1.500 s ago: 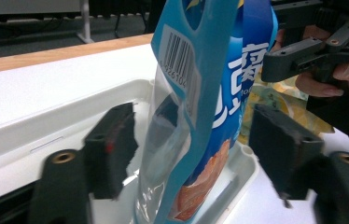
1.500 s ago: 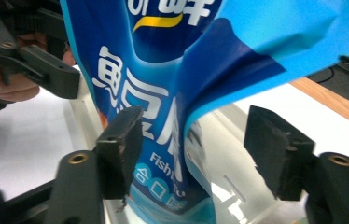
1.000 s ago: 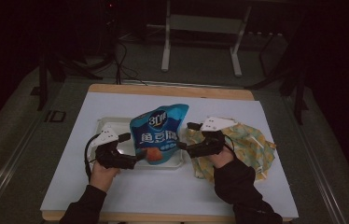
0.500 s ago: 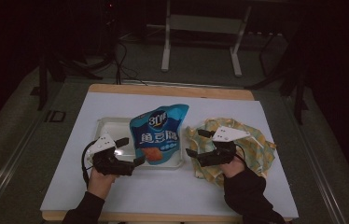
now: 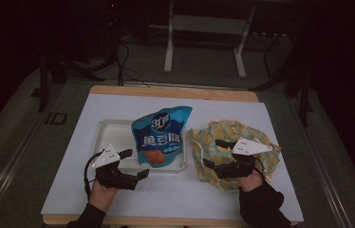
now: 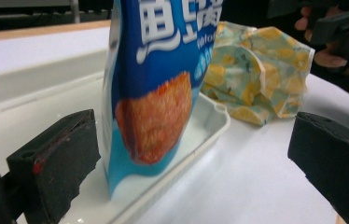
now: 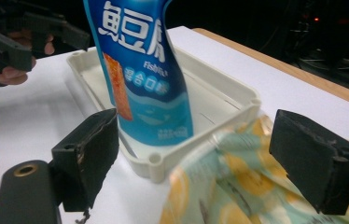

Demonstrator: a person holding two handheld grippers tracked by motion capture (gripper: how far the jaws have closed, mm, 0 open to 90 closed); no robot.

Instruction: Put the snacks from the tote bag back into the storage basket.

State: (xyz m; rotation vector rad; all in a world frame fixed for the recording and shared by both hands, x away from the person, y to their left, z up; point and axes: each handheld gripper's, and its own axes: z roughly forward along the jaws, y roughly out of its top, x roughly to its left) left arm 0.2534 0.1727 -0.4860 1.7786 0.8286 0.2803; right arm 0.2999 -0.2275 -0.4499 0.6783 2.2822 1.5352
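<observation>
A: The blue snack bag (image 5: 159,137) stands upright in the white tray (image 5: 110,131). The left gripper (image 5: 129,165) and right gripper (image 5: 212,153) both gape wide, empty.

B: Right one hovers over the yellow patterned bag (image 5: 234,150). Probably best to pinch an edge, not the crinkly middle.

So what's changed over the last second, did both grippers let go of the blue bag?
Yes. A second ago both grippers were at the blue snack bag; both have since pulled back toward the person. The left gripper now sits open at the white tray's front corner, the right gripper open over the yellow patterned bag. The blue bag, tray and patterned bag stayed put.
</observation>
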